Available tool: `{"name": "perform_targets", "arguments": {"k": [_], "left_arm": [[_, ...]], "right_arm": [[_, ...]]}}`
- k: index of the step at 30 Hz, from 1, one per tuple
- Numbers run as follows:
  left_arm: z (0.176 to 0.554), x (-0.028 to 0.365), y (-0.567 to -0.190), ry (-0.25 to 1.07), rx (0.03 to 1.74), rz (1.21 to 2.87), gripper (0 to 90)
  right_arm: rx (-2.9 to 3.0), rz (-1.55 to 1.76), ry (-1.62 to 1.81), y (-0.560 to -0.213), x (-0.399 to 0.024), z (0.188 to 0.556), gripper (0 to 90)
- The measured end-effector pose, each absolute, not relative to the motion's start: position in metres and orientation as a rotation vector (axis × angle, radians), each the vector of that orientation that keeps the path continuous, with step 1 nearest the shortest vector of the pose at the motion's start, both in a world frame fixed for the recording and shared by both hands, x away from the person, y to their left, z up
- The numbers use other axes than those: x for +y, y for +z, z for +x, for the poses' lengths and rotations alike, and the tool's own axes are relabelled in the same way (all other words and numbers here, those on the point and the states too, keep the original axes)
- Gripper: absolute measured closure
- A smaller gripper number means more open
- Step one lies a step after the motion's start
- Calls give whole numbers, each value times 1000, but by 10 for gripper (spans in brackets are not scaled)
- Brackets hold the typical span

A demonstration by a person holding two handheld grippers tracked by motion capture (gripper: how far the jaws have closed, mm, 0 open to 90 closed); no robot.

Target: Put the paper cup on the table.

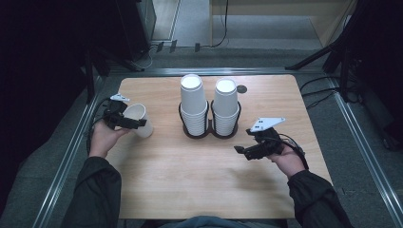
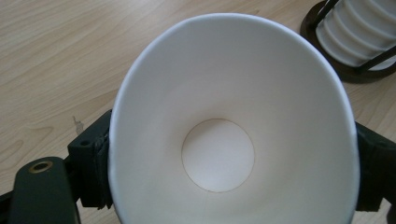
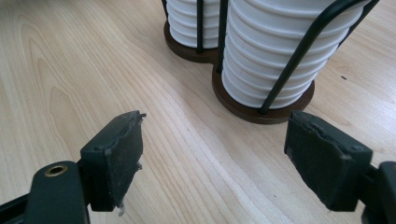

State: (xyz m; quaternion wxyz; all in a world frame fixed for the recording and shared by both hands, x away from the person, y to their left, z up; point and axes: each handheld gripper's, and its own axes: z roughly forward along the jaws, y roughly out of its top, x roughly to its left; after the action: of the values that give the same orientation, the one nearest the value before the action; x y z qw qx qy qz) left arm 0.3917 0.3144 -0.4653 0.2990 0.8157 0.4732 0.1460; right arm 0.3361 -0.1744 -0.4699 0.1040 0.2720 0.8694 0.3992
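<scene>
At the left of the high view the left gripper (image 1: 127, 118) holds a single paper cup (image 1: 139, 119), which leans toward the middle of the table (image 1: 199, 180). In the left gripper view the cup (image 2: 233, 121) opens toward the lens, its round bottom showing deep inside, and its rim is squeezed into an oval between the two black jaws, one pad at the lower left (image 2: 95, 172) and the other at the lower right edge of the frame. The pads appear to press on the cup's wall, though whether its base already rests on the wood I cannot tell from these angles.

The right gripper (image 1: 243, 151) hangs at the right of the high view, just below the double cup holder (image 1: 209, 129) with its two white cup stacks (image 1: 194, 102). In the right gripper view its jaws stand spread wide with bare table between them, and the nearer stack (image 3: 280, 51) and the wire holder (image 3: 261, 109) fill the upper right.

The main risk lies in the pinch: the wall is thin and already deformed, so a tighter squeeze could crease it, while too loose a hold could let the tilted cup slide out and roll. If released while still leaning, it would likely tip onto its side. The idle right gripper sits near the holder, and a careless sweep could nudge the stacks.
</scene>
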Motion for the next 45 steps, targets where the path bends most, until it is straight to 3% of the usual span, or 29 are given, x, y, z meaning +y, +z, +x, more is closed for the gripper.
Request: {"name": "perform_targets", "arguments": {"k": [9, 29, 45], "left_arm": [[392, 308, -468, 421, 1225, 2197, 97], [395, 305, -472, 362, 1238, 2189, 11], [392, 311, -460, 304, 1295, 2083, 0]], "right_arm": [[2564, 807, 1179, -470, -176, 337, 201], [2559, 807, 1175, -470, -177, 337, 201], [2579, 820, 1175, -471, -176, 337, 200]]}}
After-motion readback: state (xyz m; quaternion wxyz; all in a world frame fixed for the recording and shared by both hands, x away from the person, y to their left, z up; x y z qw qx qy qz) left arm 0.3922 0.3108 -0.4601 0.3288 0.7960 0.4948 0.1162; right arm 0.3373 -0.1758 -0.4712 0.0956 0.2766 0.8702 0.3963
